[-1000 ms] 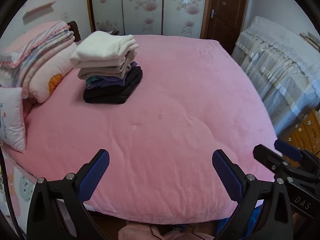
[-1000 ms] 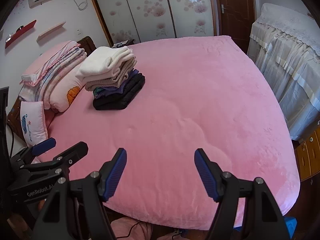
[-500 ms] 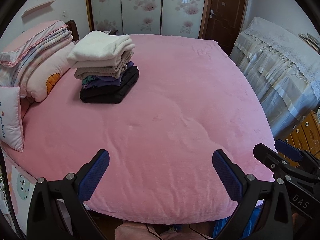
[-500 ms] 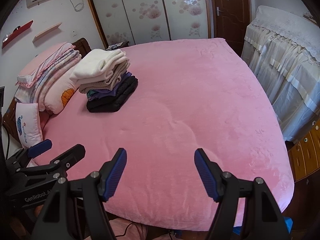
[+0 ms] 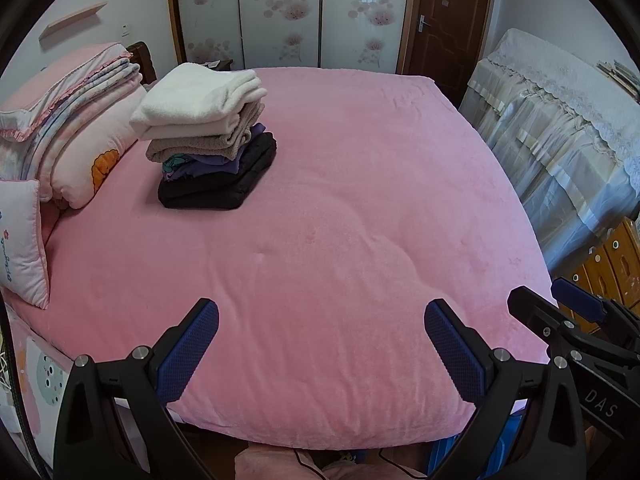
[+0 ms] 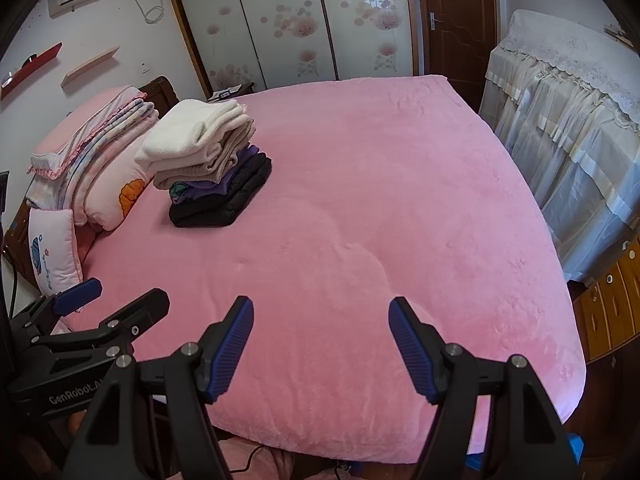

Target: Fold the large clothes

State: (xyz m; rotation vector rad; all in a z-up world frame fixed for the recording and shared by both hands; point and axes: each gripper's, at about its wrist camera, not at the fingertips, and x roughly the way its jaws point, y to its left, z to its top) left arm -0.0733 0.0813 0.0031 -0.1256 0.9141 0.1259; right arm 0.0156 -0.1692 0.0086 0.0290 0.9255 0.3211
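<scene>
Both wrist cameras looked forward from beyond the foot edge of the pink bed point(image 5: 360, 208), slightly above it, toward the wardrobe doors point(image 5: 280, 12) at the top of the frame. The stack of folded clothes point(image 6: 204, 164) sat far off in the upper left of both views. Each view caught the other gripper: the right gripper point(image 5: 560, 312) at lower right, the left gripper point(image 6: 112, 296) at lower left.

A neat stack of folded clothes point(image 5: 210, 142) sits near the pillows: white on top, beige, purple, black at bottom.
</scene>
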